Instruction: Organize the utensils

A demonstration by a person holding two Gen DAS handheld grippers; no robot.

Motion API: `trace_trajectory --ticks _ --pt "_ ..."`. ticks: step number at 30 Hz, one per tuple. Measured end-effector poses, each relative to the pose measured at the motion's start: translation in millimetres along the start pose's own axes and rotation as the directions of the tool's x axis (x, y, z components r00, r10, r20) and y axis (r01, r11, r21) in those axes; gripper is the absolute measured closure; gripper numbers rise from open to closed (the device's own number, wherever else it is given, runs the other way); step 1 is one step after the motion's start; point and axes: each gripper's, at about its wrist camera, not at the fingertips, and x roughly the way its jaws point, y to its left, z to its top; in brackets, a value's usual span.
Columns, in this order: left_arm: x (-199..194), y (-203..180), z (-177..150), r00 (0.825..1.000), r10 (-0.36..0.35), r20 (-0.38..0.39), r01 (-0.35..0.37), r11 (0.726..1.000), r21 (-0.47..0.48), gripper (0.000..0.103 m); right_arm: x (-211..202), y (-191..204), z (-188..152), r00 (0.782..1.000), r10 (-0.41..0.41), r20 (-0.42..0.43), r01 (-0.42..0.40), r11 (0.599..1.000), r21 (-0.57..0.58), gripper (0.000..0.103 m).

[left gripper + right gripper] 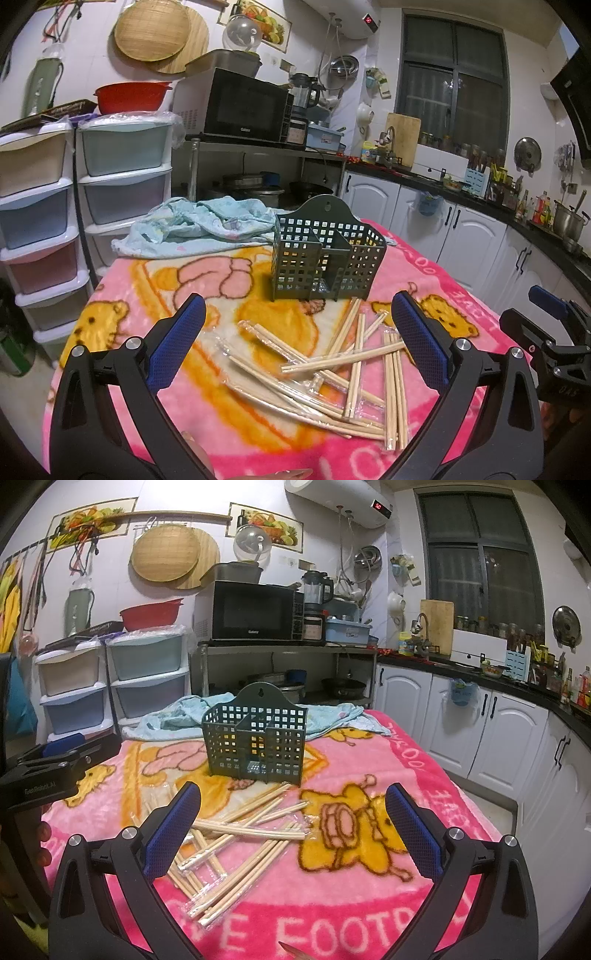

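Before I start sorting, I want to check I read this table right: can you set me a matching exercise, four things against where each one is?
Things:
1. chopsticks
2. green basket
3. blue cloth
4. microwave

Places:
A. on the metal shelf by the wall
B. crumpled at the far edge of the table
C. upright in the middle of the pink blanket
D. scattered loose on the blanket, nearer than the basket

Pairs: 1-D, 2-C, 3-B, 4-A
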Motion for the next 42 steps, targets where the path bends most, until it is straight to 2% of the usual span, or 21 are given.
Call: trace_trajectory --ticks 8,11,21,24,29,33,36,42 --pt "5.2 2.1 4.8 1.0 0.013 -0.007 -0.013 1.0 -0.016 0.01 7.1 3.9 -1.4 1.0 0.008 -0.026 -0.008 1.0 -0.004 0.006" --pt "7.4 14.5 -1.2 1.0 0.02 -0.016 -0.021 0.999 -0.039 0.01 11.5 3.8 -0.3 0.999 0.018 -0.042 -0.018 1.0 -0.013 0.006" --pt "18.0 55.4 -2.5 0.993 0.078 -0.086 -0.089 0.988 -0.126 0.01 37.4 8.5 3.0 0.993 0.045 -0.106 -0.051 0.997 -0.054 0.006" --pt "26.4 66.8 -7.5 0.986 0.087 -0.141 -0.107 0.984 -0.143 0.01 48.8 8.5 3.9 0.99 0.05 -0.132 -0.059 0.996 -0.062 0.006" --pt "43.9 83.6 -20.8 0.972 0.033 -0.235 -0.081 0.976 -0.201 0.01 73.9 -0.9 2.3 0.979 0.054 -0.197 -0.061 0.998 -0.028 0.006" --pt "59.7 90.0 -33.7 0.95 0.008 -0.313 -0.084 0.969 -0.231 0.01 95.1 -11.8 0.2 0.966 0.046 -0.255 -0.048 0.999 0.0 0.006" --pt "65.7 93.3 -40.9 0.938 -0.019 -0.347 -0.075 0.964 -0.256 0.01 110.6 -18.6 -3.1 0.955 0.041 -0.294 -0.038 0.999 0.015 0.006" --pt "78.7 94.1 -52.6 0.913 -0.117 -0.391 -0.011 0.95 -0.312 0.011 138.0 -30.6 -13.1 0.925 0.059 -0.375 -0.038 0.997 0.062 0.006"
